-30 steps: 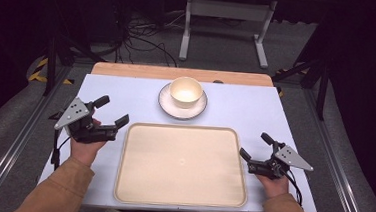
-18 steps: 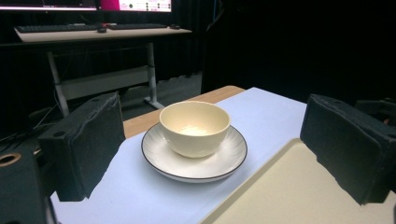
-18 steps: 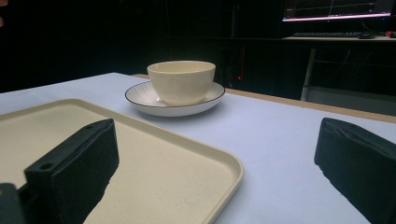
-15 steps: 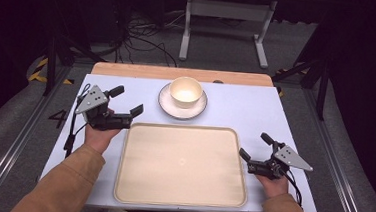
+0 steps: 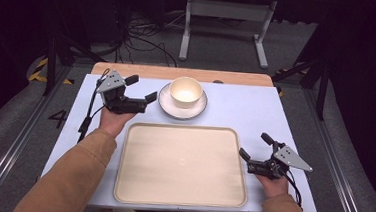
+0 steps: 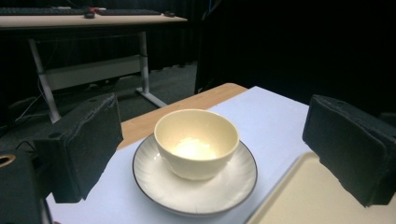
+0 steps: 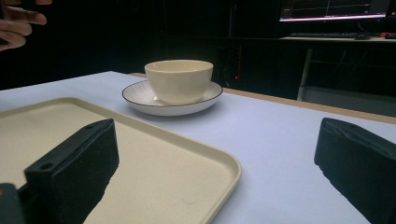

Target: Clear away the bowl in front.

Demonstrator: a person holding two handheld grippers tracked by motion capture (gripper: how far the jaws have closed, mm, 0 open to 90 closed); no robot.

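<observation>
Black fingers [image 6: 84, 144] of the left gripper [image 5: 138, 91] stand wide apart, empty, just beside the cream bowl [image 5: 185, 91] on its white saucer [image 5: 168, 106]. Right gripper [image 5: 253, 149], fingers also wide, rests on the tabletop [image 5: 246, 107] beside the beige tray [image 5: 182, 160].

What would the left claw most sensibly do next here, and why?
Probably ease forward until its open jaws straddle the bowl. The left gripper points at it from beside the plate, touching nothing yet.
</observation>
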